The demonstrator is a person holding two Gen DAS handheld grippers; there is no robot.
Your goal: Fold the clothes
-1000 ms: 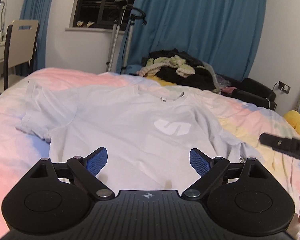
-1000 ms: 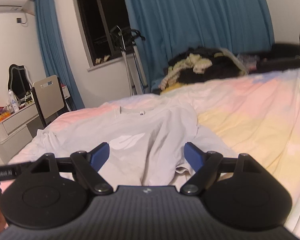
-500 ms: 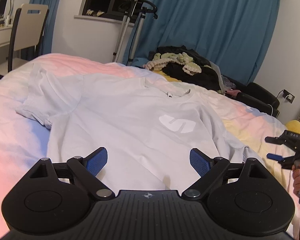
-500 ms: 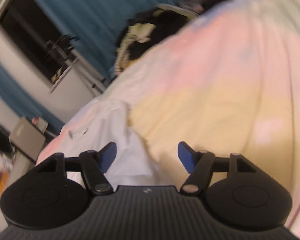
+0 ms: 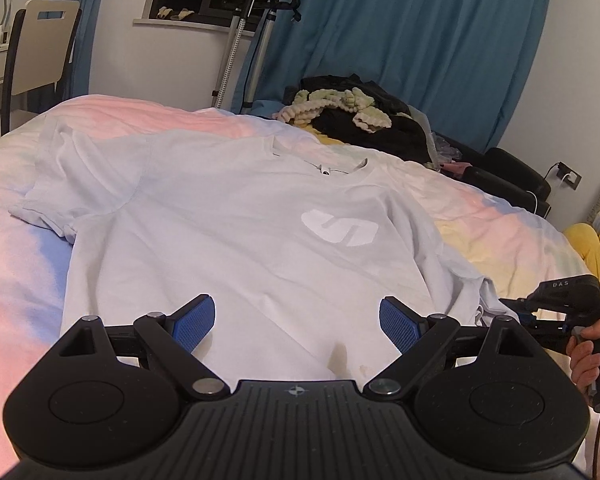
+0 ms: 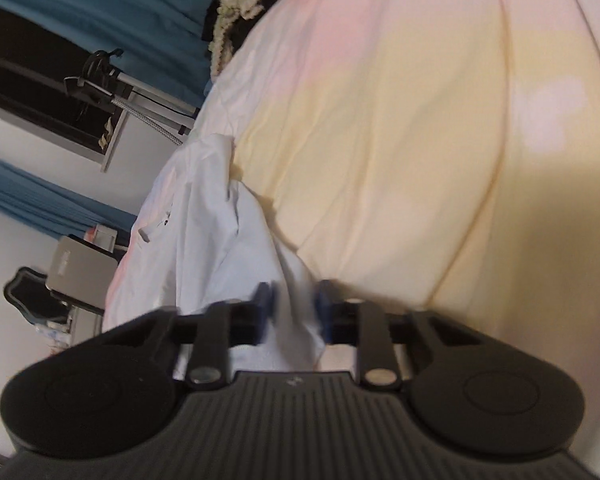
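Pale T-shirt [image 5: 228, 240] spread front-up across the pastel bed [image 5: 512, 232], collar toward the far edge by the clothes pile [image 5: 360, 120]. Left gripper [image 5: 296, 320] over the shirt's hem, jaws wide apart and empty. Right gripper [image 6: 293, 307] tilted at the shirt's bunched right side, jaws nearly together around a fold of fabric, blurred.

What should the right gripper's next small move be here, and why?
Probably finish closing the right gripper on the t-shirt fold between its pads, then lift. The jaws look narrowed around that crumpled sleeve-side cloth, though motion blur hides whether they grip. The left gripper hangs open over the hem.
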